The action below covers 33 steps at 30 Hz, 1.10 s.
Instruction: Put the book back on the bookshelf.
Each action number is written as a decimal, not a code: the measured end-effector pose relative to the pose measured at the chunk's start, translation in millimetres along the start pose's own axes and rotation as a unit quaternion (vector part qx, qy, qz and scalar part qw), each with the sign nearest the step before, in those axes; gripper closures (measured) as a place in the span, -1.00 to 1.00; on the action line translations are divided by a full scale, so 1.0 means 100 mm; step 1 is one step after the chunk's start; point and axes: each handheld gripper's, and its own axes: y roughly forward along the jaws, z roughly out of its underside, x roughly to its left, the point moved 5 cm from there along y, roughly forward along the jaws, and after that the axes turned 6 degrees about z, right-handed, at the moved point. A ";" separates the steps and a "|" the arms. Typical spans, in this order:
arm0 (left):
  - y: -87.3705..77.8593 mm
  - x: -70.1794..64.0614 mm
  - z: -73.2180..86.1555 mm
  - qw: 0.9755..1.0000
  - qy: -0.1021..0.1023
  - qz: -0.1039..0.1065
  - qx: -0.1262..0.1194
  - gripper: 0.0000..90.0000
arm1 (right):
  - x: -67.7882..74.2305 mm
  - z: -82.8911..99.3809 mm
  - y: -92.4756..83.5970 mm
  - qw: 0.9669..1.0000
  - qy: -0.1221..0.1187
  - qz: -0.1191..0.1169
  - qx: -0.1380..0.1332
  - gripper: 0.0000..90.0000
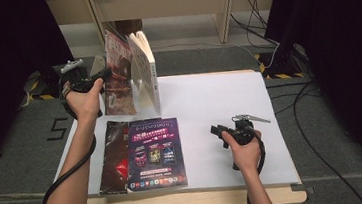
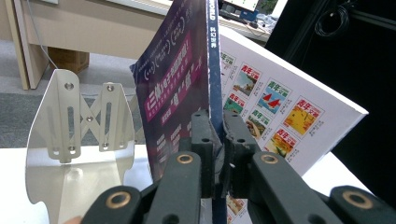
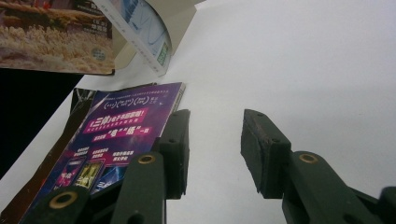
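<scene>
Gripping the spine of a purple-covered magazine (image 2: 175,88), the left gripper (image 2: 217,140) holds it upright at the far left corner of the white worktop (image 1: 219,103), its jaws clamped tight on the blue spine edge. Seen from the high view, the left gripper (image 1: 97,79) keeps the held magazine (image 1: 117,73) standing just beside a thick white book (image 1: 147,70), which also stands on end with its pages fanned slightly at the top. In the left gripper view, the white book (image 2: 289,112) shows rows of small colourful cover pictures, and a bare metal bookend (image 2: 79,135) stands on the worktop to the other side of the magazine.

Nearer the person, two more magazines lie flat: a purple one (image 1: 155,154) overlapping a dark one (image 1: 113,156) at the worktop's front left. The right gripper (image 1: 218,131) hovers low over bare worktop to the right of them, its jaws apart with nothing between. The right gripper view looks across the flat purple magazine (image 3: 116,135) toward the standing books.
</scene>
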 end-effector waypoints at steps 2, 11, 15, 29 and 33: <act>0.02 0.01 0.00 1.000 -0.001 0.000 0.003 0.88 | 0.00 0.00 0.00 1.000 0.002 -0.001 0.000 0.39; 0.14 0.04 0.00 1.000 -0.006 -0.005 0.007 0.88 | -0.01 0.00 0.00 1.000 0.005 -0.001 0.002 0.39; 0.21 0.06 -0.03 1.000 -0.003 -0.007 0.002 0.88 | -0.04 0.00 0.01 1.000 0.001 0.001 -0.002 0.39; 0.49 0.24 0.06 0.999 0.016 -0.037 -0.035 0.87 | -0.10 0.02 0.04 1.000 0.007 0.002 0.003 0.39; 0.48 0.26 0.16 0.998 0.015 -0.029 -0.044 0.87 | -0.12 0.03 0.04 1.000 0.005 0.004 0.004 0.39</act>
